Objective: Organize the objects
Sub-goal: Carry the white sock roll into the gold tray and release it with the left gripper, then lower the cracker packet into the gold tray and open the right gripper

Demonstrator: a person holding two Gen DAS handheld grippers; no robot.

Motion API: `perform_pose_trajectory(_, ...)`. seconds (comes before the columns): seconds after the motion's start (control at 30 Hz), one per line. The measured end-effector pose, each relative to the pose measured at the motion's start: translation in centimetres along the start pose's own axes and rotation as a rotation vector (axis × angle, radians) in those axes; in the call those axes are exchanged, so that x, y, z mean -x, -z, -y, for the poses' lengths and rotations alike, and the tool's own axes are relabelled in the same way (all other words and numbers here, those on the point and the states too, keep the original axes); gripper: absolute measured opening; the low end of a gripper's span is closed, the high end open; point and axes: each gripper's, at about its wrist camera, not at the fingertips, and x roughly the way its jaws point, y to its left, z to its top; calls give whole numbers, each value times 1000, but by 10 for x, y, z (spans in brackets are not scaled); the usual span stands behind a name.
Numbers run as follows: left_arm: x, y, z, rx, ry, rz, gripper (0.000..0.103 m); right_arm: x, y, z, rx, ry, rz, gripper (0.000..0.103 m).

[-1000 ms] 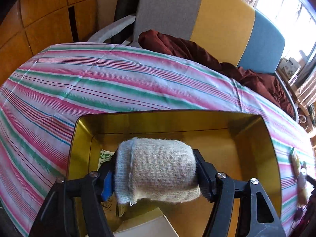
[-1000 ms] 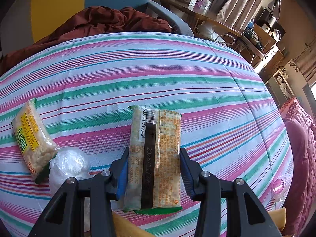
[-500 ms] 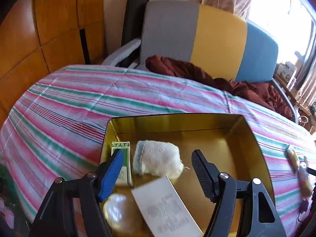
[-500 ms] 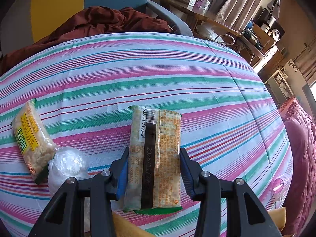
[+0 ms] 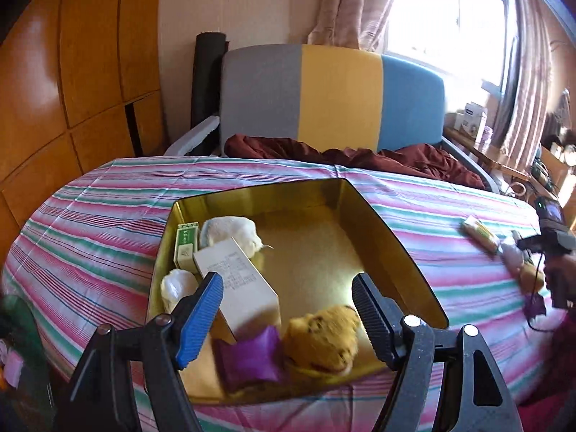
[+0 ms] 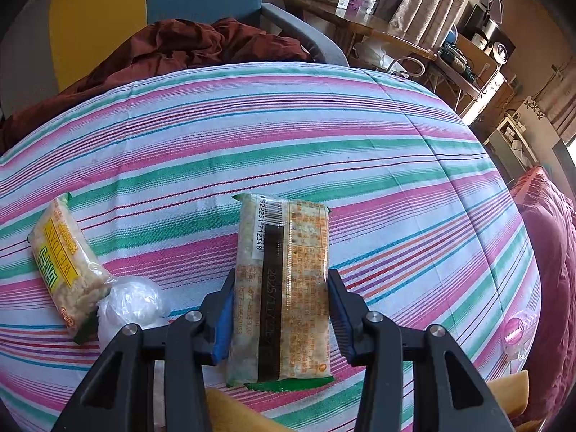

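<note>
Left tool [image 5: 288, 306] has dropped the knit roll [image 5: 230, 232] at the gold tin's [image 5: 392, 248] far-left corner and backs off, jaws opening, empty; right tool [image 6: 279, 309] clamps the cracker pack [image 6: 284, 284] on the bed, next in.

Cracker packet [image 6: 284, 288] — barcode digits "6922251712348", date stamp beginning "2025/11"; yellow-labelled snack packet [image 6: 64, 262] — "WEIDAY"; print on the beige box [image 5: 235, 280] illegible.

Grey-yellow-blue chair [image 5: 334, 97] against cream wall [image 5: 237, 3], wooden panelling [image 5: 72, 64] left, sunlit curtained window [image 5: 446, 18] right.
</note>
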Motion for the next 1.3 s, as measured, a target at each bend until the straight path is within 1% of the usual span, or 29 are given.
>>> perform_pose_trajectory(0.1, 3, 8, 7, -16, 9, -17, 75, 8, -1, -2, 3, 6, 34, 46)
perform_pose_trajectory(0.2, 8, 15, 7, -10, 17, -29, 75, 23, -2, -4, -4, -14, 85, 46)
perform_pose_trajectory(0.37, 12, 24, -4, 0, -3, -36, 75, 41, 1, -22, 61, -30, 117, 46)
perform_pose_trajectory(0.47, 14, 29, -13, 16, -13, -39, 75, 61, 2, -34, 84, -58, 154, 46)
perform_pose_trajectory(0.57, 15, 32, -22, 37, -29, -44, 75, 88, 5, -54, 125, -109, 194, 46)
perform_pose_trajectory(0.67, 17, 33, -30, 57, -40, -40, 75, 119, 9, -85, 195, -165, 245, 46)
perform_pose_trajectory(0.8, 18, 34, -38, 80, -45, -39, 75, 161, 21, -137, 295, -277, 302, 46)
perform_pose_trajectory(0.93, 17, 36, -44, 94, -46, -47, 75, 192, 41, -193, 399, -396, 326, 46)
perform_pose_trajectory(1.07, 16, 40, -50, 107, -50, -53, 76, 212, 68, -245, 497, -488, 317, 46)
perform_pose_trajectory(1.3, 12, 43, -58, 128, -47, -69, 76, 218, 109, -323, 619, -609, 235, 46)
